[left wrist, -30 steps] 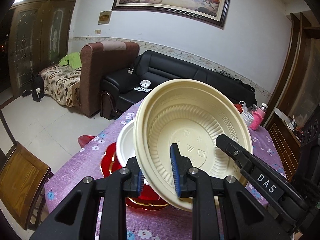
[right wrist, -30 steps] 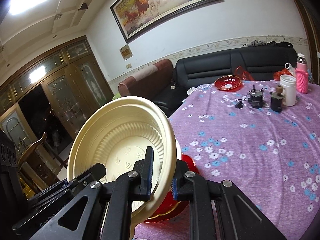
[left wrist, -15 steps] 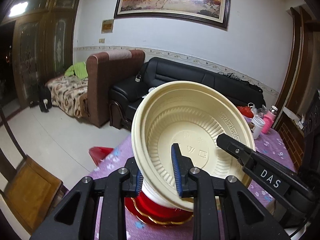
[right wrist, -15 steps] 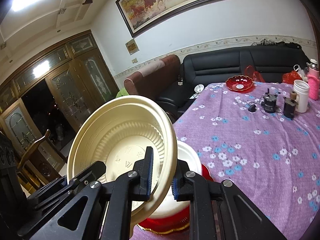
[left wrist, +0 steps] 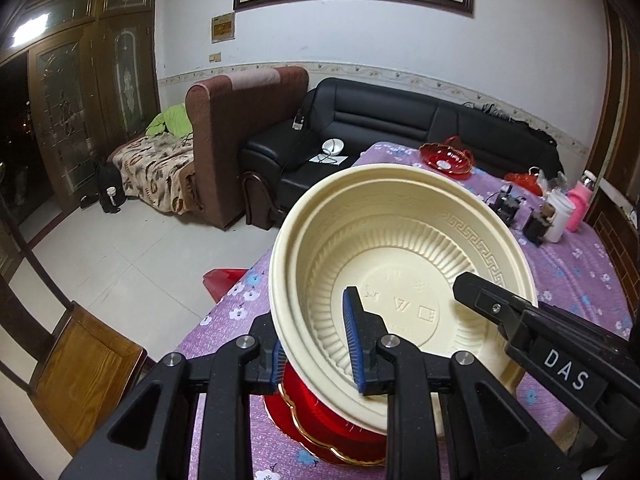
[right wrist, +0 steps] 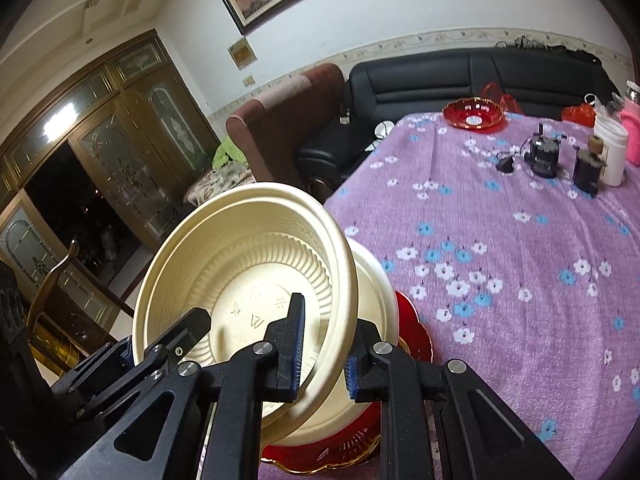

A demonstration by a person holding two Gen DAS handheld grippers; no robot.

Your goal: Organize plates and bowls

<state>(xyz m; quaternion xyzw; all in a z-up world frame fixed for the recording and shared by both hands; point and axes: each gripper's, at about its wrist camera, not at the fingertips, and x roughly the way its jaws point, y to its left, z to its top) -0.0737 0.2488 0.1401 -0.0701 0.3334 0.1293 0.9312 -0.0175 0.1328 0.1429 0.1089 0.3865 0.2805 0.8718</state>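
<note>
While clamped by both grippers (left wrist: 316, 354) (right wrist: 322, 350): cream ribbed bowl (left wrist: 404, 248), tilted, w/ key-pattern rim.

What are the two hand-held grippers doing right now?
Left hand-held gripper: closed on the cream bowl rim.
Right hand-held gripper: closed on the same bowl's rim.

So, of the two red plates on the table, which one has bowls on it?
The near red plate, right below both claws, with a white bowl on it. The far red plate, near the black sofa, carries none.
</note>
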